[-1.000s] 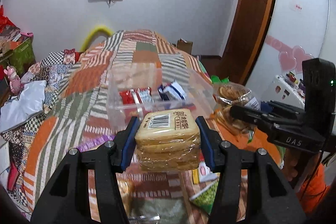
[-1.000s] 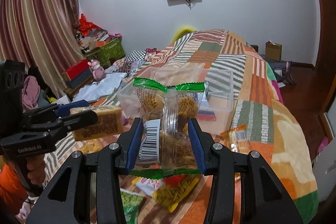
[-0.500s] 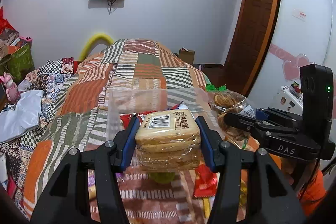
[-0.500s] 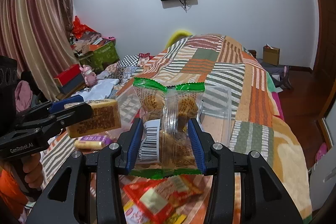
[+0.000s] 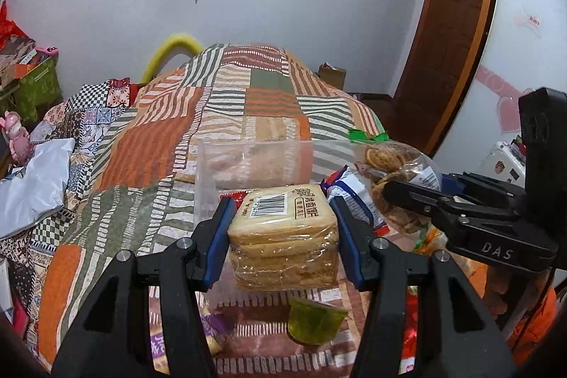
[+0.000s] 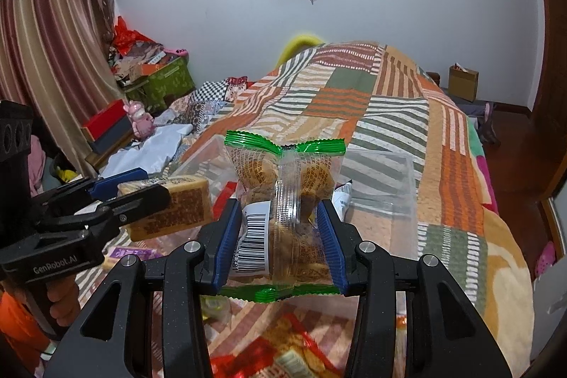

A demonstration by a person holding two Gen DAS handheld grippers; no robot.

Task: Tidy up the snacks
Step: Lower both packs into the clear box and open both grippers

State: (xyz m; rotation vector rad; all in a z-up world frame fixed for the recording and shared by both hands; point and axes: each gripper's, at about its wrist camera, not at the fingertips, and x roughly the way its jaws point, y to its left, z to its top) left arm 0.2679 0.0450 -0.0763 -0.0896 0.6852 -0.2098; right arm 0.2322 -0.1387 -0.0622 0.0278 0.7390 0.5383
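My left gripper (image 5: 281, 243) is shut on a clear-wrapped pack of toast slices (image 5: 283, 236) with a barcode on top, held above the bed. My right gripper (image 6: 280, 236) is shut on a clear bag of cookies (image 6: 285, 193) with green sealed ends. A clear plastic bin (image 5: 255, 162) stands on the patchwork bedspread just beyond both packs; it also shows in the right wrist view (image 6: 386, 172). Red and blue-white snack packets (image 5: 354, 197) lie in it. Each gripper shows in the other's view: the right one (image 5: 418, 197) and the left one (image 6: 141, 193).
Loose snacks lie on the bedspread (image 5: 170, 137) below the grippers: a green jelly cup (image 5: 313, 321), a purple packet (image 5: 159, 346), red packets (image 6: 283, 349). Clutter, a pink toy (image 6: 140, 123) and boxes are left of the bed. A wooden door (image 5: 450, 34) is at right.
Both grippers have risen and moved forward toward the clear bin while holding their packs. The snacks on the bedspread have slid lower in view.
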